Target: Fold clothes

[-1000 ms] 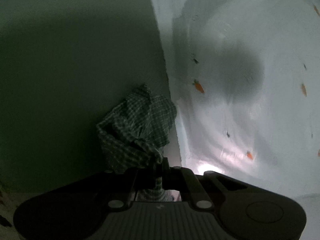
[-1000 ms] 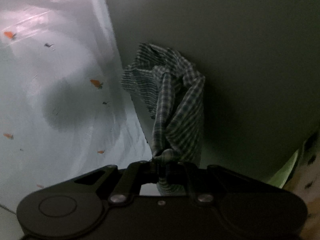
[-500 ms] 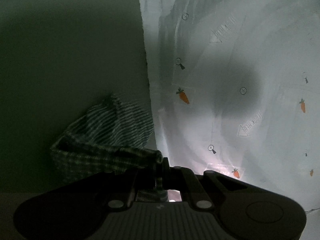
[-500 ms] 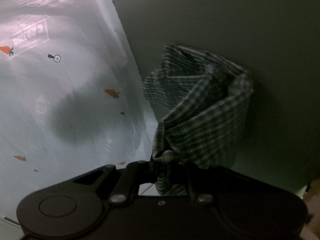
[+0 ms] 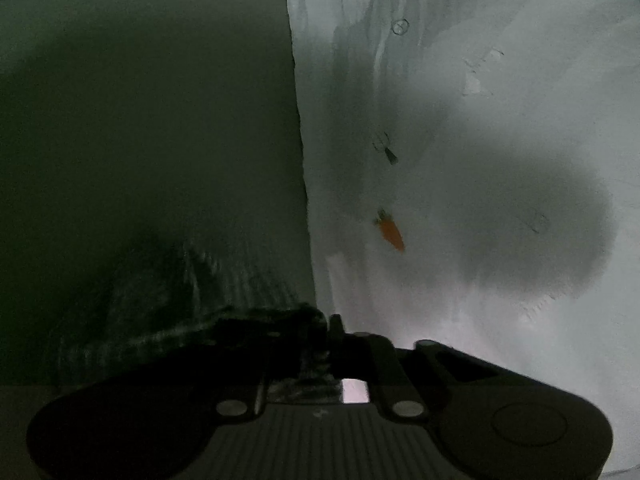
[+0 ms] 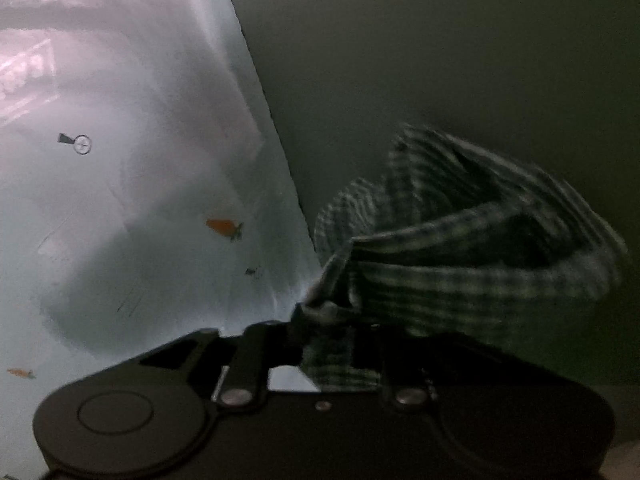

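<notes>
Green-and-white checked cotton, the garment [image 6: 460,248] reads to me as light, limp and easily bunched, so I would take it by a hem or corner, as now, where a pinch of its edge sits between the fingers of both my left tool [image 5: 316,360] and my right tool [image 6: 332,344], the rest hanging crumpled against the dark green surface [image 6: 440,60]. Both tools' jaws are opening, with cloth between them. Against a second ago, the bundle has swung lower and sideways, blurred, and the pale carrot-printed sheet [image 5: 480,140] has shifted across both views.
</notes>
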Action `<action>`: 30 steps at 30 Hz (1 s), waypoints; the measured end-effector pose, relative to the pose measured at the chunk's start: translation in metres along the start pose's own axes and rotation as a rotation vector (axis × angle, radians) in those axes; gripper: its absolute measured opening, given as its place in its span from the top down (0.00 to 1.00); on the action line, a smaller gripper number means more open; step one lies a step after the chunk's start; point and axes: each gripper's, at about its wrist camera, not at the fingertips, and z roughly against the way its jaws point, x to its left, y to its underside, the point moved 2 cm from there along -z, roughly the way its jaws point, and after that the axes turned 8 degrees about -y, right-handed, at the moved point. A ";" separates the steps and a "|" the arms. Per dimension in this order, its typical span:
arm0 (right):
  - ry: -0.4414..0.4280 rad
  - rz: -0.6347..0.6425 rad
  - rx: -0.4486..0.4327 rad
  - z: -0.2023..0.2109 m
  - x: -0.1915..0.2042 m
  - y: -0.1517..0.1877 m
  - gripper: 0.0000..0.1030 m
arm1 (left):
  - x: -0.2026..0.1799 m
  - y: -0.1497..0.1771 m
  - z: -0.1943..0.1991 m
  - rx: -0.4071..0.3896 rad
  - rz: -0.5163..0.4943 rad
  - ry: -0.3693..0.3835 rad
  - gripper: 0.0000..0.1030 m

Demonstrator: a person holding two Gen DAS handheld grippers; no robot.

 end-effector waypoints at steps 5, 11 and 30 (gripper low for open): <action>-0.029 0.095 -0.004 -0.022 0.021 -0.023 0.53 | -0.014 -0.028 -0.022 -0.057 -0.060 -0.001 0.42; 0.200 0.730 -0.090 -0.015 0.054 0.006 0.38 | -0.053 0.003 -0.028 -0.174 -0.603 -0.224 0.23; 0.662 1.745 0.021 -0.046 -0.025 0.095 0.01 | -0.001 0.115 -0.071 -0.173 -1.437 -0.588 0.04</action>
